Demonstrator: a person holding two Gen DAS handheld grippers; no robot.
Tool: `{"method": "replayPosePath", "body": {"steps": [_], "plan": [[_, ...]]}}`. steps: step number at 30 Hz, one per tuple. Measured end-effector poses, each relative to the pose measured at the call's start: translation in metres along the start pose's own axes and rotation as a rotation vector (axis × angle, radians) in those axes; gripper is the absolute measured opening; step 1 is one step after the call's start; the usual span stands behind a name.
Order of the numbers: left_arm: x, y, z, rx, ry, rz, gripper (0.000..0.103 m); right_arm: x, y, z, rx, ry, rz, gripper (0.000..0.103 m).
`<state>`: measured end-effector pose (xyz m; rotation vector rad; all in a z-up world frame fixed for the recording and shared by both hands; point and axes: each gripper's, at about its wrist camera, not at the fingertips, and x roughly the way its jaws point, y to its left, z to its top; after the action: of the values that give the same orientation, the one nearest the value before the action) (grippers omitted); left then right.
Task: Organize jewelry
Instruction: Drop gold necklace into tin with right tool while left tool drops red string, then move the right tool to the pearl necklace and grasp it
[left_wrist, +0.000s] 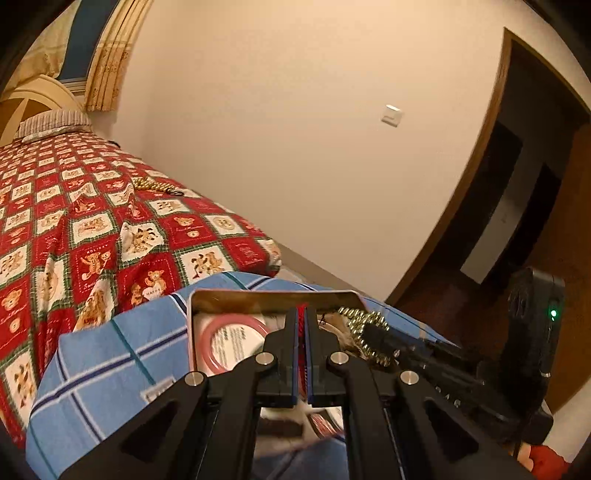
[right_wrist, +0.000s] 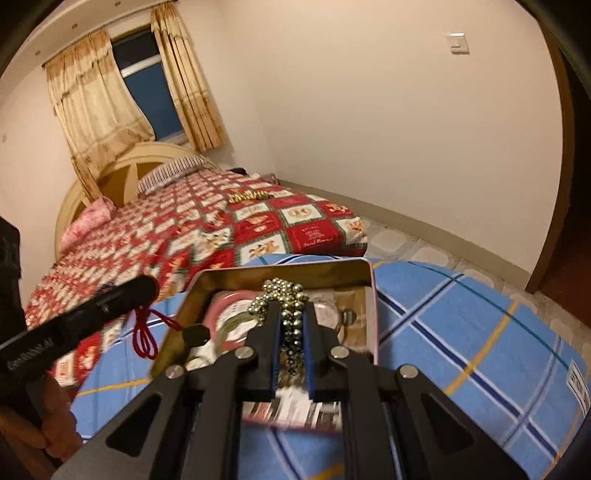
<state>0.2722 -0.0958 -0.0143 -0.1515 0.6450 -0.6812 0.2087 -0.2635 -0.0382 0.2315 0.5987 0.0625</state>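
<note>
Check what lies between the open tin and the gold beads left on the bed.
Right wrist view: blue plaid cloth under the tin, then bare teddy-bear quilt up to the gold beads.

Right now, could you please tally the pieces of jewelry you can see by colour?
Gold bead strands: 2, one held by the right gripper over the tin as bead strand, one on the bed as bead strand.
Red cords: 1, red cord in the left gripper.
Pink bangles: 1, pink bangle in the tin.
Total: 4.
</note>
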Motion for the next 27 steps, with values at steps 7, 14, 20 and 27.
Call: {"method": "replayPosePath", "body": {"steps": [7,14,20,27], "plan": [[0.035,0.011,-0.003,0.038,0.045,0.086,0.001,0.036,-0.002,-0.002,-0.039,0.069,0.015,0.013],[0.05,0.014,-0.004,0.06,0.088,0.159,0.003,0.035,-0.005,-0.003,-0.06,0.054,-0.005,0.056],[0.026,0.006,-0.008,0.09,0.095,0.207,0.042,-0.028,-0.033,-0.003,0.084,-0.102,-0.061,0.061],[-0.044,0.006,-0.039,-0.009,0.053,0.187,0.058,-0.088,-0.047,-0.038,0.189,-0.08,-0.075,0.058]]}}
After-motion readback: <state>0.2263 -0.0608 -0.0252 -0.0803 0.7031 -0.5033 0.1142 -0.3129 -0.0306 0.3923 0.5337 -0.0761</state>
